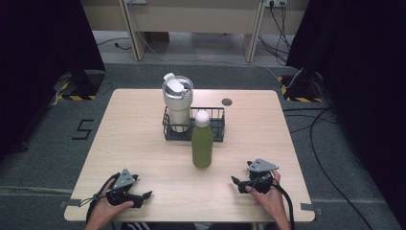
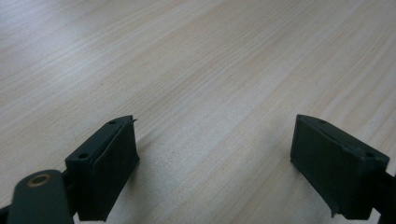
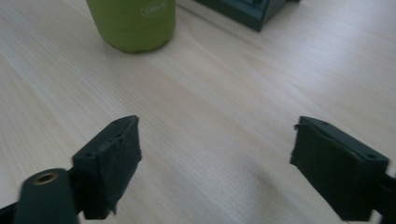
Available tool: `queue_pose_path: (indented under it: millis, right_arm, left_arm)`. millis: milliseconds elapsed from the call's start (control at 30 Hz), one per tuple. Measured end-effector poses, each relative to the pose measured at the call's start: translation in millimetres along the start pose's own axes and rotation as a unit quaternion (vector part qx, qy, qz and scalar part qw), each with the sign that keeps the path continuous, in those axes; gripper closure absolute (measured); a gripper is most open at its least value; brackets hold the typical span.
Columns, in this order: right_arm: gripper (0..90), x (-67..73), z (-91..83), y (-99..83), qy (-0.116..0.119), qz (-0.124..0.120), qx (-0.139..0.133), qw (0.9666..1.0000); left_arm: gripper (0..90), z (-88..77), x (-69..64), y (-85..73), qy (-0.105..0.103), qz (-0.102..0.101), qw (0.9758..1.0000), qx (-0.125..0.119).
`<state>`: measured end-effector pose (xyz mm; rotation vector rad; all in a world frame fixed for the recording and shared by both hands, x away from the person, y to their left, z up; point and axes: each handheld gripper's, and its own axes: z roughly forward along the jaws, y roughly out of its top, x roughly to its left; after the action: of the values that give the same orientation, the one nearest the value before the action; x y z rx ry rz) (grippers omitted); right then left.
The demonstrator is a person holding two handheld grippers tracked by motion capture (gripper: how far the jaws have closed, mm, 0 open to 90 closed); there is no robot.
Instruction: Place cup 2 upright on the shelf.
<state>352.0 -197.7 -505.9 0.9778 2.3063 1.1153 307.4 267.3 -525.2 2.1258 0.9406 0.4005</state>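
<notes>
A green bottle (image 1: 202, 143) with a white cap stands upright mid-table, just in front of a black wire basket (image 1: 218, 130). A white lidded tumbler (image 1: 177, 100) stands in the basket's left half. My left gripper (image 1: 143, 196) rests near the front left edge, held by a hand; in the left gripper view its jaws (image 2: 215, 163) stand wide over bare wood. My right gripper (image 1: 238, 183) lies at the front right, pointing left. In the right gripper view its jaws (image 3: 215, 163) are apart with nothing between them, and the bottle's base (image 3: 133, 23) is ahead to the left.
The light wooden table (image 1: 143, 143) has a small dark round grommet (image 1: 227, 101) near its far edge. A basket corner (image 3: 247, 11) shows behind the bottle. Cables trail on the grey floor at the right, and dark curtains flank the table.
</notes>
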Motion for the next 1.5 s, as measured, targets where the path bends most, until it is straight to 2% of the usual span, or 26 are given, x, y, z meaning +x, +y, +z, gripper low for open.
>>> queue_pose_path:
  millis: [100, 200, 367, 533, 867, 1367, 1500]
  right_arm:
    - [15.5, 3.1, -3.2, 4.6, 0.000, -0.007, -0.014, 0.9999]
    - [15.4, 9.8, -6.4, 11.8, 0.012, -0.018, -0.035, 0.9992]
    - [15.3, 14.2, -6.4, 15.7, 0.015, -0.022, -0.043, 0.9987]
    - [15.4, 18.6, -4.6, 21.4, 0.028, -0.029, -0.055, 0.9977]
    - [15.3, 24.5, 10.0, 32.9, 0.038, -0.040, -0.067, 0.9962]
    - [15.3, 28.6, 28.5, 52.3, 0.045, -0.042, -0.089, 0.9941]
    - [15.3, 31.8, 33.7, 61.2, 0.052, -0.044, -0.102, 0.9924]
  left_arm:
    - [13.9, 0.1, 0.0, 0.0, 0.000, -0.001, 1.0000, -0.001]
    - [13.9, 0.1, 0.0, 0.0, 0.000, -0.001, 1.0000, 0.000]
    - [13.8, 0.1, 0.0, 0.0, -0.001, -0.001, 1.0000, 0.000]
    - [13.8, 0.1, 0.1, 0.0, -0.001, -0.001, 1.0000, 0.000]
    - [13.4, 0.3, 0.2, 0.2, 0.000, 0.000, 1.0000, 0.000]
    - [13.2, 0.5, 0.2, 0.3, 0.000, 0.000, 1.0000, 0.000]
    - [13.2, 0.5, 0.2, 0.4, 0.000, 0.000, 1.0000, 0.001]
